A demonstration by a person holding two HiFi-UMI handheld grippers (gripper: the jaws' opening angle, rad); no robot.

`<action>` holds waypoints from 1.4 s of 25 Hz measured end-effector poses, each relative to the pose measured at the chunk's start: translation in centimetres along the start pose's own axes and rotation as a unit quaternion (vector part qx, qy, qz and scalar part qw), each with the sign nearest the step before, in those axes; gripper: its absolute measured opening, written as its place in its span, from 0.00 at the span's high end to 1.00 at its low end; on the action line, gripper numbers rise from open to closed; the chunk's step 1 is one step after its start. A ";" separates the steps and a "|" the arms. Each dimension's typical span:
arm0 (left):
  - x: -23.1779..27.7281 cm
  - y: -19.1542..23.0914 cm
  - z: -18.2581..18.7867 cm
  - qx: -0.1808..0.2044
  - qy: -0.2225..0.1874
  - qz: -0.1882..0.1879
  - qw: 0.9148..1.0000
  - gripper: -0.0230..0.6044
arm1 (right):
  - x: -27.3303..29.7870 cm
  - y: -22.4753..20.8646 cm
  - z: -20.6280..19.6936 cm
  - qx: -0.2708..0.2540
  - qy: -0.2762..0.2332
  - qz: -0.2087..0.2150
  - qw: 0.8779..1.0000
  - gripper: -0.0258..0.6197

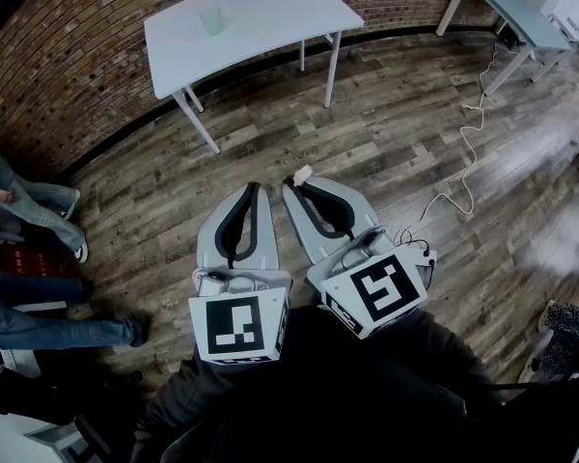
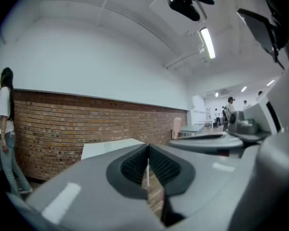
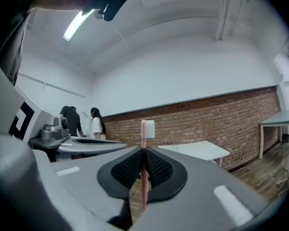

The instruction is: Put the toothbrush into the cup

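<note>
The right hand-held gripper (image 3: 143, 149) is clamped on the toothbrush (image 3: 143, 170). The toothbrush is held upright, its long axis running vertically between the pads. The bristled head is at the top, above the jaw tips, and the handle end is below. This gripper is held level and pointed towards the counter (image 1: 270, 8). The left hand-held gripper (image 2: 148, 146), jaws closed on nothing, is held just beside it. The cup (image 1: 213, 19) is seen standing on the counter, well apart from both, across the wooden floor (image 1: 386, 143).

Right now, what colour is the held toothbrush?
Toothbrush: pink handle, white bristles; clearest in right gripper view.
</note>
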State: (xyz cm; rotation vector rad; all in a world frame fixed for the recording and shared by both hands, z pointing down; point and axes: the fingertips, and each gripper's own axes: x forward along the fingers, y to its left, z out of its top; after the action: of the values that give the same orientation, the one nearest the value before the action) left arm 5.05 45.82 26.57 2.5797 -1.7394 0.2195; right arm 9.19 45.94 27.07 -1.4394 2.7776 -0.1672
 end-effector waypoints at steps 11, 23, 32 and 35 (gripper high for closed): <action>2.3 -6.6 -0.4 0.008 -0.001 -0.015 1.000 0.95 | -4.3 -5.4 -0.8 0.005 0.003 -0.013 1.000 0.94; 5.3 -2.3 3.6 0.012 -0.044 0.054 0.997 0.95 | -0.3 -7.7 3.2 -0.026 -0.022 0.023 0.999 0.94; 10.7 3.6 1.2 -0.015 -0.029 0.054 0.998 0.95 | 7.6 -8.5 1.2 -0.014 0.002 0.027 1.000 0.94; 12.5 5.6 0.1 -0.028 -0.012 0.054 0.998 0.95 | 10.4 -8.5 0.3 -0.009 0.015 0.032 0.999 0.94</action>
State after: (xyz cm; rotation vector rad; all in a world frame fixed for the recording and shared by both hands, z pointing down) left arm 4.48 32.15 27.75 2.4633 -1.8666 0.1387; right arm 10.17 32.58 28.00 -1.3608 2.8520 -0.1659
